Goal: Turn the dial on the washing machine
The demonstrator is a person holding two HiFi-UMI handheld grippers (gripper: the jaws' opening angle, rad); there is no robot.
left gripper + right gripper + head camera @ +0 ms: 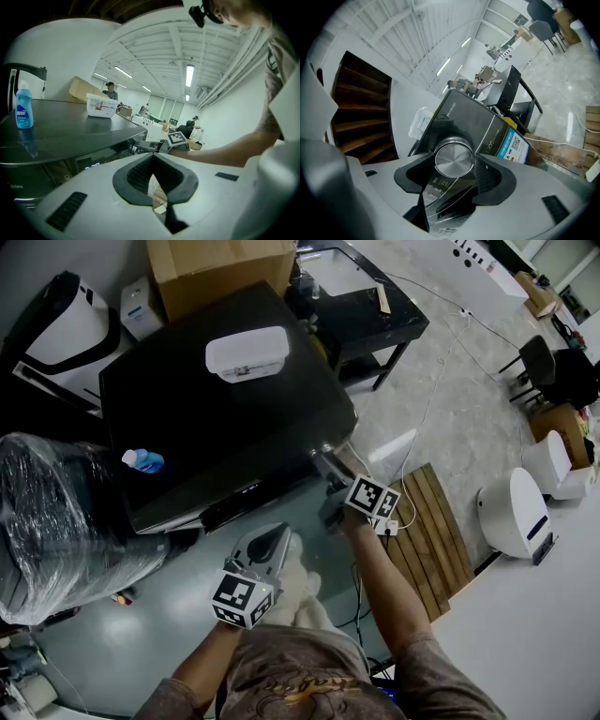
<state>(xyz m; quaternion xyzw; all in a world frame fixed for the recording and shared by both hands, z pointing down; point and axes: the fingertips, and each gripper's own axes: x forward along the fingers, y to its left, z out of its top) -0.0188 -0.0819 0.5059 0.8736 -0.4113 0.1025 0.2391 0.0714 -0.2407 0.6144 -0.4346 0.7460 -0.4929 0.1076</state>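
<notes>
The black washing machine (225, 427) fills the middle of the head view, and its front panel (487, 126) faces the right gripper view. A round silver dial (454, 158) sits on that panel. My right gripper (454, 162) is shut on the dial, with a dark pad pressed to each side. In the head view the right gripper (331, 495) reaches the machine's front right corner and hides the dial. My left gripper (270, 542) hangs lower, away from the machine. Its jaws (152, 158) are shut with nothing between them.
A white box (247, 352) and a blue bottle (142, 461) stand on the machine's top. A plastic-wrapped bulk (56, 521) is at the left, a cardboard box (220, 268) behind. A wooden pallet (436, 535) and cables lie at the right.
</notes>
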